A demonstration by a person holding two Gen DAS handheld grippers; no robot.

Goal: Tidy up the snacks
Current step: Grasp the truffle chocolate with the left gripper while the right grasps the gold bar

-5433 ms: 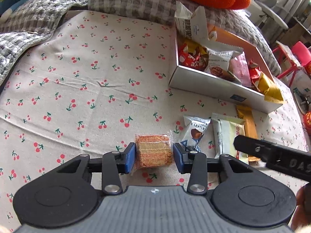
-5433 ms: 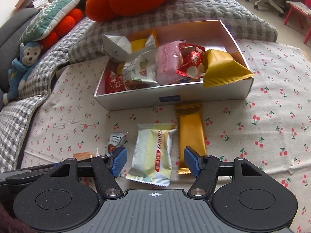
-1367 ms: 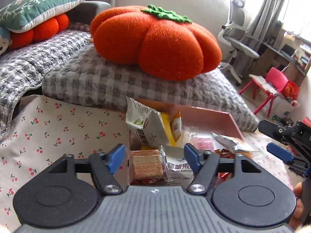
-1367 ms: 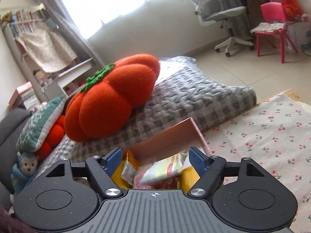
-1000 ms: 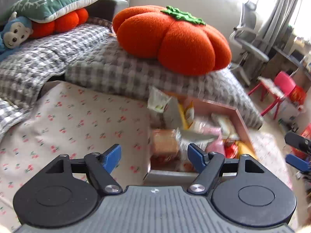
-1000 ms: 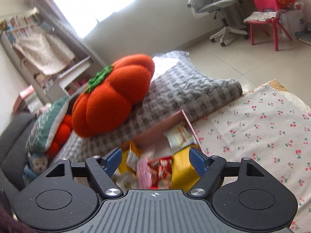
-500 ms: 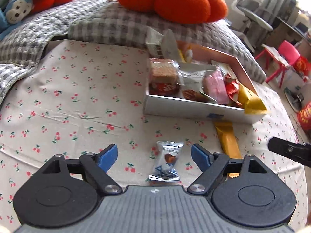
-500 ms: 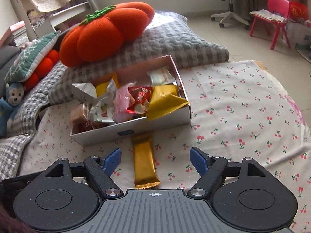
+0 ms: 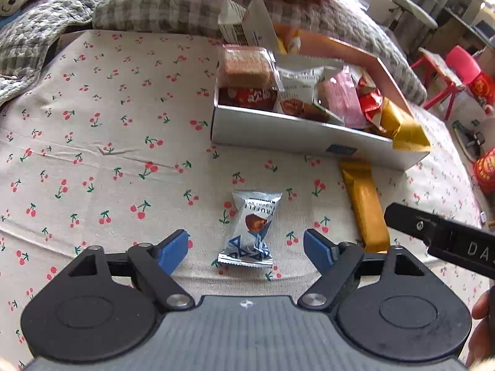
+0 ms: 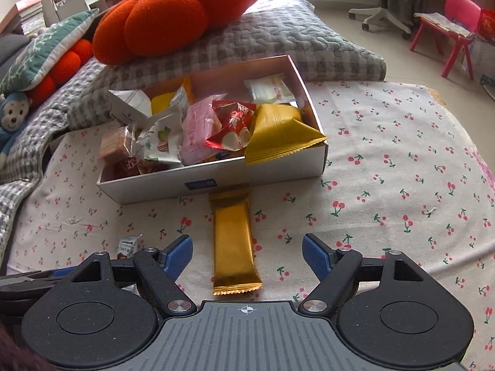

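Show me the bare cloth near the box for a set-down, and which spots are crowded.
Free: cherry-print cloth left of the white box, up to the grey quilt; also cloth right of the box, toward the mat's edge. Crowded: the box is heaped with snacks; in front lie the truffle packet and gold bar, each between open jaws.

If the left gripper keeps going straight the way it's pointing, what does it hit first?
Most likely the silver-blue truffle packet, lying on the cherry-print cloth between the open jaws of the left gripper; depth is hard to judge.
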